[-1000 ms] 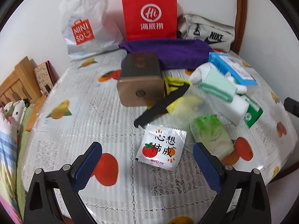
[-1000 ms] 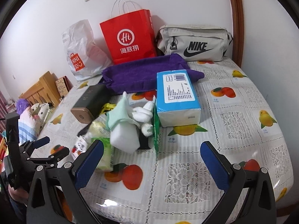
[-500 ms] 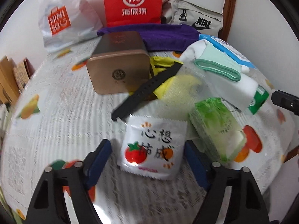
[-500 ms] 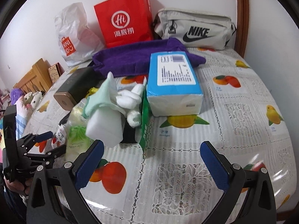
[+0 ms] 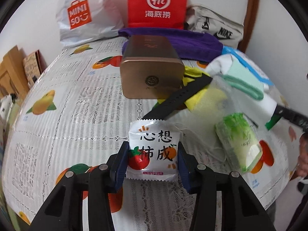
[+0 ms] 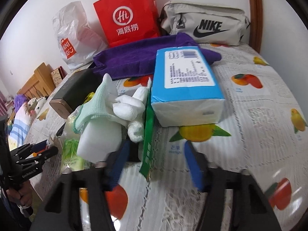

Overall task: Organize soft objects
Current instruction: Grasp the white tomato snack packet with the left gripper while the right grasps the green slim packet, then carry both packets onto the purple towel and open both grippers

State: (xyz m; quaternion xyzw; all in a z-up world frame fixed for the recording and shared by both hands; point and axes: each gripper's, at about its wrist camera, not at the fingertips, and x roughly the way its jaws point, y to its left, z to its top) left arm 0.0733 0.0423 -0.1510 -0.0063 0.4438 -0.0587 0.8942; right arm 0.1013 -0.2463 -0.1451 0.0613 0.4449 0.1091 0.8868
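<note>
Left gripper [image 5: 153, 158] fingers close, pinching the white snack packet [image 5: 154, 150]; right gripper [image 6: 156, 165] fingers close around the green pack edge [image 6: 148, 144], seemingly untouched

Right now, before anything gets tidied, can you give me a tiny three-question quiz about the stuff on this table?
1. True or false: the red paper bag stands between the white plastic Miniso bag and the grey Nike pouch.
2. The white snack packet shows: A) a red fruit, B) a banana, C) a fish?
3. What colour is the fluffy towel lying in front of the red paper bag?

Key: 1 true; 2 A; 3 purple.
</note>
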